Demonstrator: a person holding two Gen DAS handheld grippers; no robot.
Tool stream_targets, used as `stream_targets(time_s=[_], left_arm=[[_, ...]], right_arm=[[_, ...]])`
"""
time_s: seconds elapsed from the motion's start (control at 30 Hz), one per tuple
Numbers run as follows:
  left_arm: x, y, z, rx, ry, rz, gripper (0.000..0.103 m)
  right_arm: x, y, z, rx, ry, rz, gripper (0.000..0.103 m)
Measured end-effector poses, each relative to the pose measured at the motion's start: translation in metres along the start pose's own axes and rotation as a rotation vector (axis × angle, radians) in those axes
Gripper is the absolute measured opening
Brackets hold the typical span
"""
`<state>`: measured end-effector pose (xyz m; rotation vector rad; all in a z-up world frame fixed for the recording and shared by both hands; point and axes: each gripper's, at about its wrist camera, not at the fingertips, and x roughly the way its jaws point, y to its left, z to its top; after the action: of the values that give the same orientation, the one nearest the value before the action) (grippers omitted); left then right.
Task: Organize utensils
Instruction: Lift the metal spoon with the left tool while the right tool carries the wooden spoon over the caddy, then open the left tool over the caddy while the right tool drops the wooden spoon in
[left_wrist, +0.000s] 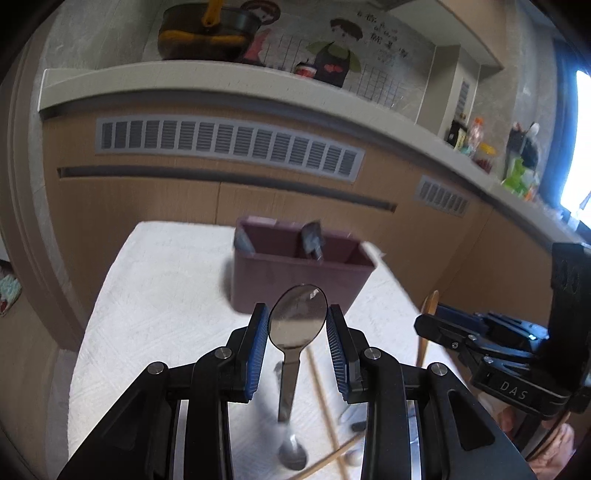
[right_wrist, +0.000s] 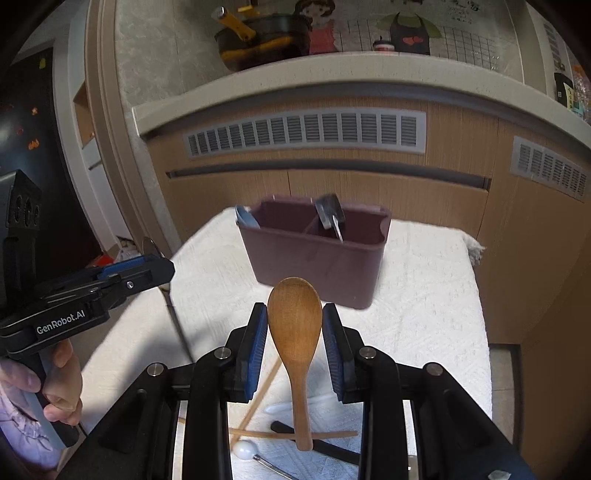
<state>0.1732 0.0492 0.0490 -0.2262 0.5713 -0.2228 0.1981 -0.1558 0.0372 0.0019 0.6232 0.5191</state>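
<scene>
I am holding two spoons up, just short of the bin.

My left gripper (left_wrist: 297, 325) is pinching a metal spoon (left_wrist: 297, 323); my right gripper (right_wrist: 294, 325) is pinching a wooden spoon (right_wrist: 294, 317). Both handles are hanging down. The bin (right_wrist: 314, 254) is sitting straight ahead, a bit nearer my right.

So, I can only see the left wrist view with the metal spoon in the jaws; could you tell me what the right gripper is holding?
Observer: The right gripper is shut on a wooden spoon, bowl upward.
Operator: Is anything lying below it that I'm missing?
Observer: Yes, a white ball-ended utensil lies on the white cloth.
Operator: And the maroon caddy?
Observer: The maroon caddy has a centre divider; a dark utensil stands beside it.
</scene>
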Motion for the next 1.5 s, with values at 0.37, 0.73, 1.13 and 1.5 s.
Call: stream_targets(time_s=[0.37, 0.73, 1.13, 1.5], left_arm=[[-0.041, -0.034, 0.140, 0.138, -0.311, -0.047, 0.033], [0.048, -0.004, 0.157, 0.085, -0.219, -0.026, 0.033], [0.146, 0.025, 0.108, 0.028, 0.001, -0.020, 0.033], [0.142, 0.027, 0.068, 0.008, 0.074, -0.006, 0.054]], right_arm=[[-0.071, 0.002, 0.139, -0.077, -0.377, -0.089, 0.028], [0.012, -0.026, 0.159, -0.015, -0.305, -0.084, 0.028], [0.108, -0.052, 0.115, 0.030, -0.126, -0.091, 0.028], [0.124, -0.061, 0.076, 0.050, 0.025, -0.116, 0.041]])
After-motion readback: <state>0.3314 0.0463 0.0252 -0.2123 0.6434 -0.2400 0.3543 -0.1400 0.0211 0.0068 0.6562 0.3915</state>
